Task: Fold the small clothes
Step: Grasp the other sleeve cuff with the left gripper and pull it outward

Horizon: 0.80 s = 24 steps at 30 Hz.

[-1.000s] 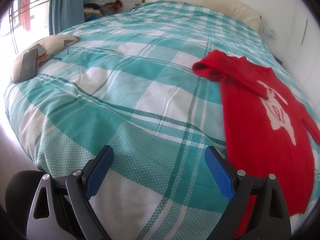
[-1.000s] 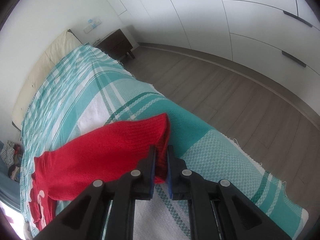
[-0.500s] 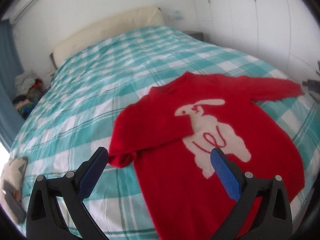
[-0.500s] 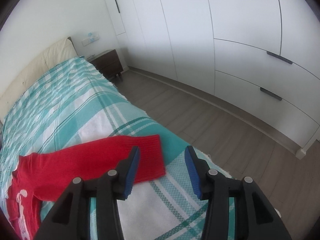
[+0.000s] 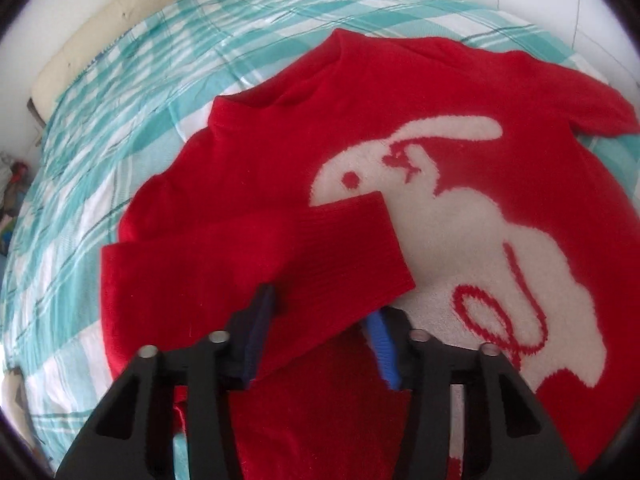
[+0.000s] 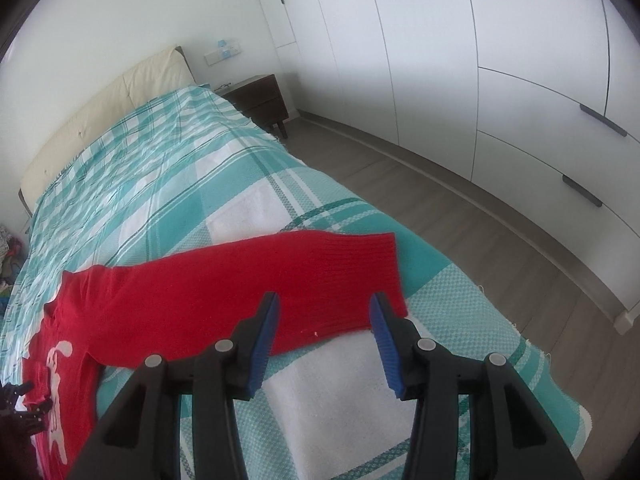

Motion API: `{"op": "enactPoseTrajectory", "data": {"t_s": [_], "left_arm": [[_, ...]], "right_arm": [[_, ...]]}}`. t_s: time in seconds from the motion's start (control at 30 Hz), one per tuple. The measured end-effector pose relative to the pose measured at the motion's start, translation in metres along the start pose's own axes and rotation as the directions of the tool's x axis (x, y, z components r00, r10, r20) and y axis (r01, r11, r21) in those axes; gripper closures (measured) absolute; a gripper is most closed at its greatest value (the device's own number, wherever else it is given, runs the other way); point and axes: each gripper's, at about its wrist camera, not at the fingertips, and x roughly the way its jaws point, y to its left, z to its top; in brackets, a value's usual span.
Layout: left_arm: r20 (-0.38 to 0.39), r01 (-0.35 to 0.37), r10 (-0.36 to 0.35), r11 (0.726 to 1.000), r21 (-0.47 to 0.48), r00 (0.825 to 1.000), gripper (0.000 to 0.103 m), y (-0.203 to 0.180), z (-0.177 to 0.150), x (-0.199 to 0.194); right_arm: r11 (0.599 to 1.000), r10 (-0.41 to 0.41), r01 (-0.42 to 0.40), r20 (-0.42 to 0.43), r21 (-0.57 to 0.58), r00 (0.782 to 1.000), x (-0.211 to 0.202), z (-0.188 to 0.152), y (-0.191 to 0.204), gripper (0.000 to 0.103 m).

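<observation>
Left fingers (image 5: 280, 304) just closed on red sweater (image 5: 460, 92) sleeve (image 5: 256, 264); right fingers (image 6: 266, 328) open above other sleeve (image 6: 280, 276)

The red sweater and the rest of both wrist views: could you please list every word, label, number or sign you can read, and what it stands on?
None can be read.
red sweater: only a white rabbit picture with red loops; no letters.
wall plate above the nightstand: blue and white marks, too small and blurred.
checked bedspread, wardrobe doors: no text.
</observation>
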Motion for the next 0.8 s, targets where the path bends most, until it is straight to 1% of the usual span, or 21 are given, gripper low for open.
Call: {"op": "enactPoseTrajectory", "data": {"t_s": [0.03,0.07,0.13,0.17,0.2,0.23,0.27,0.3,0.33,0.37,0.4,0.43,0.47,0.53,0.6,0.63,0.67,0.73,0.8], "left_arm": [[0.008,0.005,-0.005,1.0,-0.017,1.0,0.097,0.001,0.0,-0.003],[0.028,0.021,-0.02,0.999,-0.039,0.999,0.097,0.005,-0.001,-0.008],[0.084,0.076,-0.065,0.988,-0.133,0.994,0.099,0.021,-0.006,-0.024],[0.119,0.098,-0.076,0.976,-0.193,0.99,0.1,0.034,-0.01,-0.034],[0.156,0.108,-0.07,0.961,-0.253,0.985,0.1,0.049,-0.015,-0.046],[0.192,0.119,-0.059,0.94,-0.319,0.98,0.1,0.067,-0.023,-0.06],[0.224,0.132,-0.044,0.91,-0.393,0.974,0.1,0.088,-0.033,-0.073],[0.247,0.131,-0.013,0.874,-0.468,0.969,0.1,0.113,-0.043,-0.085],[0.257,0.113,0.035,0.834,-0.54,0.966,0.1,0.138,-0.056,-0.096],[0.253,0.078,0.098,0.794,-0.603,0.962,0.1,0.161,-0.072,-0.107],[0.232,0.03,0.166,0.75,-0.661,0.958,0.1,0.183,-0.088,-0.115],[0.193,-0.02,0.226,0.697,-0.716,0.955,0.1,0.205,-0.104,-0.121],[0.142,-0.069,0.273,0.639,-0.766,0.952,0.1,0.224,-0.122,-0.125],[0.058,-0.135,0.332,0.53,-0.837,0.942,0.1,0.254,-0.157,-0.128],[-0.014,-0.185,0.363,0.44,-0.879,0.932,0.1,0.272,-0.189,-0.126],[-0.041,-0.199,0.367,0.403,-0.893,0.929,0.1,0.278,-0.203,-0.123],[-0.062,-0.206,0.362,0.375,-0.904,0.93,0.1,0.281,-0.214,-0.118],[-0.097,-0.221,0.356,0.327,-0.919,0.93,0.1,0.282,-0.233,-0.109],[-0.143,-0.251,0.355,0.283,-0.926,0.924,0.1,0.28,-0.247,-0.099]], "right_arm": [[1.0,0.004,-0.004,0.004,-0.012,1.0,0.0,0.0,0.003,0.056],[1.0,0.005,-0.005,0.009,-0.023,1.0,-0.001,0.0,0.006,0.056],[0.999,0.004,-0.003,0.02,-0.04,1.0,-0.001,0.001,0.011,0.056],[0.999,0.006,-0.004,0.022,-0.049,1.0,-0.001,0.002,0.013,0.056],[0.998,0.008,-0.006,0.023,-0.058,1.0,-0.001,0.001,0.015,0.056],[0.998,0.01,-0.008,0.024,-0.066,1.0,-0.002,0.001,0.017,0.056],[0.997,0.014,-0.012,0.024,-0.07,1.0,-0.002,0.001,0.018,0.056],[0.997,0.019,-0.018,0.025,-0.072,1.0,-0.002,0.0,0.019,0.056],[0.997,0.022,-0.02,0.026,-0.074,0.999,-0.003,0.0,0.019,0.056],[0.997,0.022,-0.02,0.029,-0.072,0.999,-0.004,0.001,0.019,0.056],[0.997,0.024,-0.021,0.032,-0.069,0.999,-0.004,0.001,0.018,0.056],[0.998,0.026,-0.024,0.035,-0.066,0.999,-0.005,0.002,0.018,0.056],[0.998,0.029,-0.026,0.036,-0.063,0.999,-0.005,0.002,0.017,0.056],[0.998,0.029,-0.027,0.035,-0.061,0.999,-0.004,0.002,0.017,0.056],[0.998,0.027,-0.025,0.031,-0.062,0.999,-0.004,0.001,0.018,0.056],[0.998,0.025,-0.023,0.029,-0.063,0.999,-0.003,0.001,0.018,0.056],[0.998,0.022,-0.021,0.028,-0.064,0.999,-0.003,0.0,0.018,0.056],[0.997,0.014,-0.012,0.028,-0.073,1.0,-0.002,0.0,0.02,0.056],[0.996,0.006,-0.003,0.03,-0.085,1.0,-0.001,-0.001,0.022,0.056]]}}
